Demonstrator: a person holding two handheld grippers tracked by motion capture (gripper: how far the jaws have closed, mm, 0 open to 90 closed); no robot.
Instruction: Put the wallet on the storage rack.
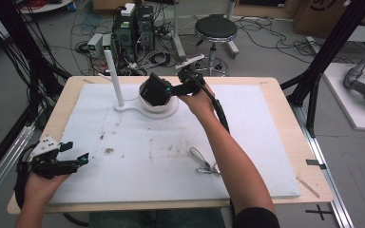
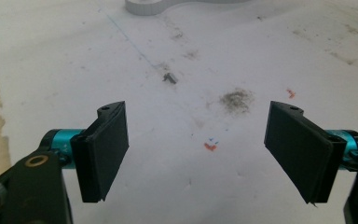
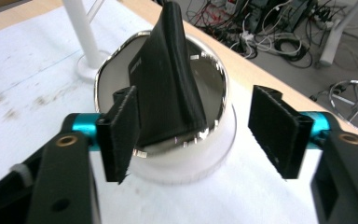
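Right gripper [image 1: 171,90] is at the far side of the white foam board [image 1: 247,142], jaws apart, hovering at the near rim of the white bowl [image 1: 164,108] — nothing clamped. A black folded object [image 3: 168,79] stands upright inside that bowl, leaning on its shiny rim, just beyond one jaw. A white post [image 1: 114,78] rises just left of the bowl. Left gripper [image 1: 73,154] sits at the near left edge, jaws wide apart over bare, smudged foam. A metal tool [image 1: 204,164] lies near the right forearm — well apart from both

Beyond the wooden table [image 1: 285,109], a black round stool [image 1: 216,28] stands on grey floor [image 1: 266,52] among computer towers [image 1: 133,26] and tangled cables [image 1: 159,57].
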